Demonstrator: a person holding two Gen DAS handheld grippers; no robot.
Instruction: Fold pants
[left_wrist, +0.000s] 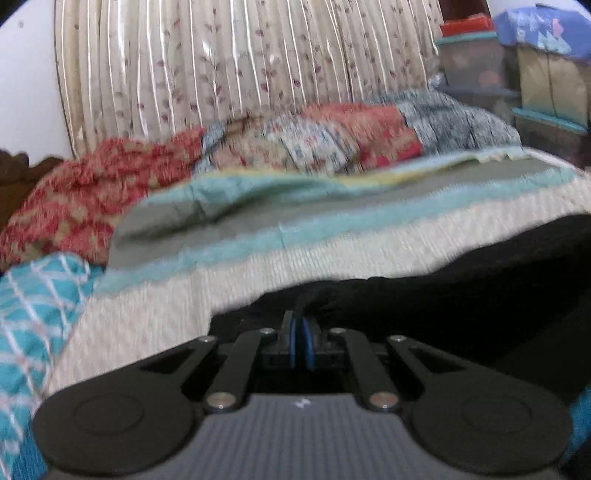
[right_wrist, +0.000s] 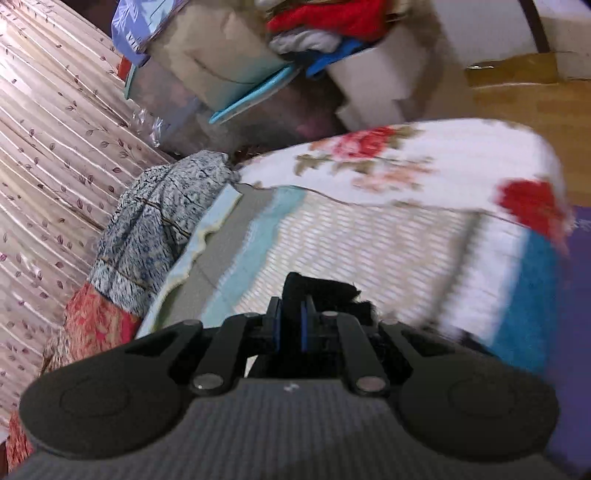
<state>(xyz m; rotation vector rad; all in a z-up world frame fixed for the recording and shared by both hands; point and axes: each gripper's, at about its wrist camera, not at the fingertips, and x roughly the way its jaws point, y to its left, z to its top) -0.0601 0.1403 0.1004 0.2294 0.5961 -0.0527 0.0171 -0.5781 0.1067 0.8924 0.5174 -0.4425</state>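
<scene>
The black pants (left_wrist: 461, 291) spread from the centre to the right of the left wrist view, over a woven cream mat (left_wrist: 258, 273) on the bed. My left gripper (left_wrist: 301, 325) is shut on a fold of the black cloth. In the right wrist view my right gripper (right_wrist: 291, 314) is shut on a bunched edge of the black pants (right_wrist: 325, 291), held above the cream mat (right_wrist: 351, 243). Both views are blurred by motion. The rest of the pants is hidden below the right gripper body.
A red and blue patterned quilt (left_wrist: 295, 140) lies along the floral curtain (left_wrist: 221, 66). A teal checked cloth (left_wrist: 29, 314) sits at the left. Stacked boxes (left_wrist: 517, 74) stand at the back right. A floral blanket (right_wrist: 424, 166) covers the bed's corner.
</scene>
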